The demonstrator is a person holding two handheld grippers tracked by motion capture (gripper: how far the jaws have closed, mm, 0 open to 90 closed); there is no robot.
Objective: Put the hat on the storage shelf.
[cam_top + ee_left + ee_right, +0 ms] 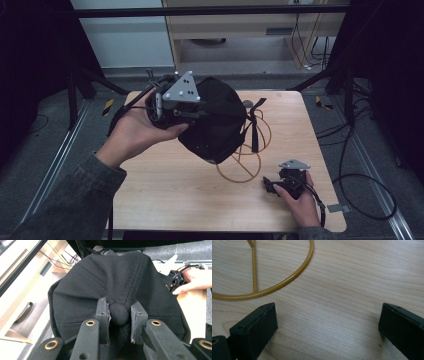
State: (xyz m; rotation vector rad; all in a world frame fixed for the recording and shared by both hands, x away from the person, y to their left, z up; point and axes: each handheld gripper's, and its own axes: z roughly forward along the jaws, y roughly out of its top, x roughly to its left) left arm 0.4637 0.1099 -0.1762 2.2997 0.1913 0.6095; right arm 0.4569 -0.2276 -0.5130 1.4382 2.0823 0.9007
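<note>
The left gripper [119, 323] clamps the top button of the black cap [216, 120], held over the gold wire stand [248, 150] (table centre). At five o'clock of the stand, the right gripper [327, 330] rests wide open on the wooden table [175, 190].

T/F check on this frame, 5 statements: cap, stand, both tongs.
1. The left tongs are closed around the top button of the black cap. True.
2. The right tongs hold the gold wire stand. False: their jaws stand wide apart over bare wooden table, with the stand's base ring beside them, untouched.
3. The cap lies flat on the table. False: the high view shows it over the stand.
4. The right tongs sit low near the table's front right part. True.
5. The cap is red. False: it is black.
</note>
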